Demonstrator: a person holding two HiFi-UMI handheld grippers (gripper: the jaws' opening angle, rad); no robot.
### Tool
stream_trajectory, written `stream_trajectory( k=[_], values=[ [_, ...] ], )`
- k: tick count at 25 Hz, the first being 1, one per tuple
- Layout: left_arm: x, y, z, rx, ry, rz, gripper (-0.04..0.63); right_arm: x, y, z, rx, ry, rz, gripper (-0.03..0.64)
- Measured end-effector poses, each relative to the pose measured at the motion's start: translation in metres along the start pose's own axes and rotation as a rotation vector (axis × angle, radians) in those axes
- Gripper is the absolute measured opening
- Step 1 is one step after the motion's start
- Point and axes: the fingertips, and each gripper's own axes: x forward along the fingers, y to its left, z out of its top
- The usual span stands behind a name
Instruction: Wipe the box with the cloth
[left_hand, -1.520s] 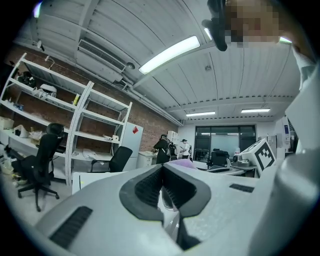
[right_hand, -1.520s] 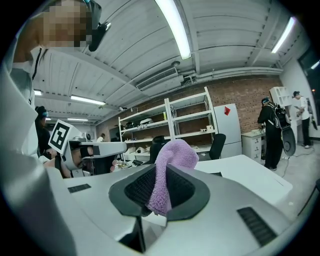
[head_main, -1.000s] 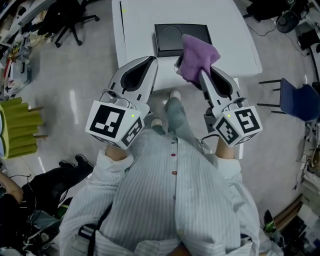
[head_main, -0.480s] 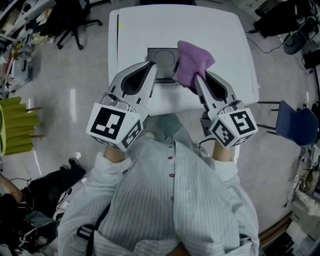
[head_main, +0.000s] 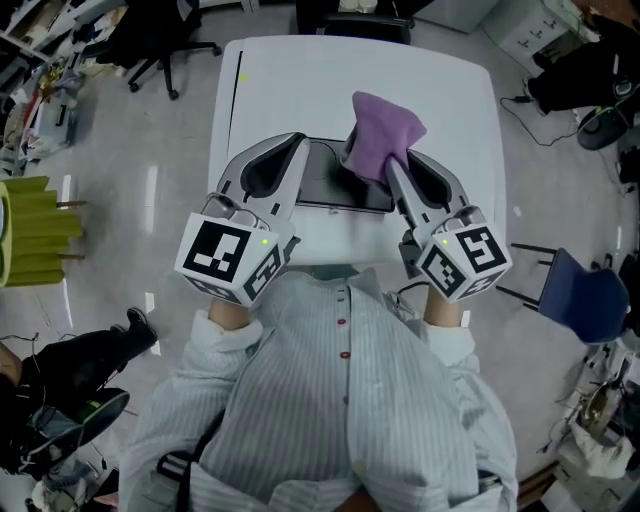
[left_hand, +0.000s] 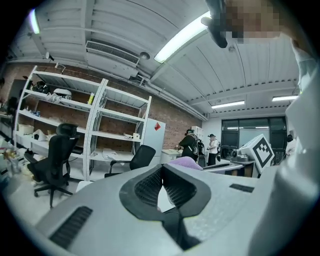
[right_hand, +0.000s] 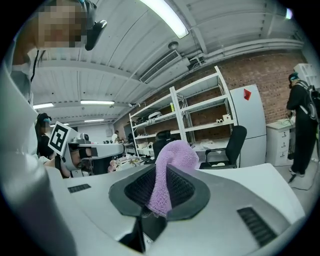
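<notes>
A flat black box (head_main: 340, 190) lies near the front edge of the white table (head_main: 300, 80), partly hidden behind both grippers. My right gripper (head_main: 385, 162) is shut on a purple cloth (head_main: 380, 135), which sticks up above the box's right part; the same purple cloth (right_hand: 167, 172) is pinched between the jaws in the right gripper view. My left gripper (head_main: 300, 140) is shut with nothing in it, its tip over the box's left end. Both gripper views point level across the room, so the box is out of sight there.
A dark office chair (head_main: 350, 15) stands behind the table. A blue chair (head_main: 580, 300) is at the right, green stacked stools (head_main: 35, 245) at the left. Shelving (left_hand: 75, 130) and people (left_hand: 192, 147) appear in the room beyond.
The table and box have slid nearer to me in the head view. Both grippers now hang over the box, with the cloth still held in the right one.
</notes>
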Motion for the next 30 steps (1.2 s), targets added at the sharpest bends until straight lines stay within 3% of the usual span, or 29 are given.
stream_trajectory(
  k=[9, 20, 30],
  values=[
    [0.025, 0.022, -0.014, -0.021, 0.035, 0.075, 0.009, 0.029, -0.022, 0.001, -0.002, 0.025, 0.071, 0.057],
    [0.031, 0.057, -0.029, -0.036, 0.089, 0.086, 0.009, 0.061, -0.022, -0.006, 0.013, 0.059, 0.073, 0.057],
    [0.029, 0.078, -0.089, -0.078, 0.236, 0.100, 0.011, 0.093, -0.006, -0.020, 0.008, 0.118, 0.127, 0.057]
  ],
)
